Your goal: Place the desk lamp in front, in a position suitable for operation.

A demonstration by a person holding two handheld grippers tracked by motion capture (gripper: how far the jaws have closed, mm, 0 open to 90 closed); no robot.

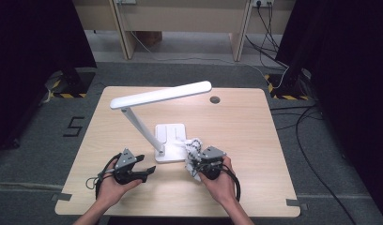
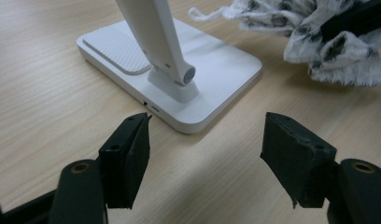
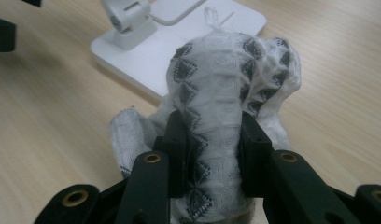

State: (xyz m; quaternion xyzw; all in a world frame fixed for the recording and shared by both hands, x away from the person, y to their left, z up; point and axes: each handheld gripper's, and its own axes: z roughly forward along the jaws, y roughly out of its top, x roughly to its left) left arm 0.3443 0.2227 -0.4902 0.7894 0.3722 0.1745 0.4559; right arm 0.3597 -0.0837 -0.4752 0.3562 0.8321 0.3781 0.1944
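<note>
Pinching the bunched patterned cloth (image 3: 212,116) between the jaws of the right hand-held gripper (image 1: 202,165) at lower centre, just beside the white lamp base (image 1: 171,140) — ready, seemingly, for wiping it — while keeping the left hand-held gripper (image 1: 147,171) wide and empty, poised low over the surface (image 1: 246,131) for steadying the base.

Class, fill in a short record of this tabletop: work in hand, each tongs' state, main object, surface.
Work: wiping a white desk lamp with a cloth
Right tongs: shut on a white cloth with dark triangles, at the lamp base
Left tongs: open, nothing between them, facing the base corner
Surface: light wooden table
</note>
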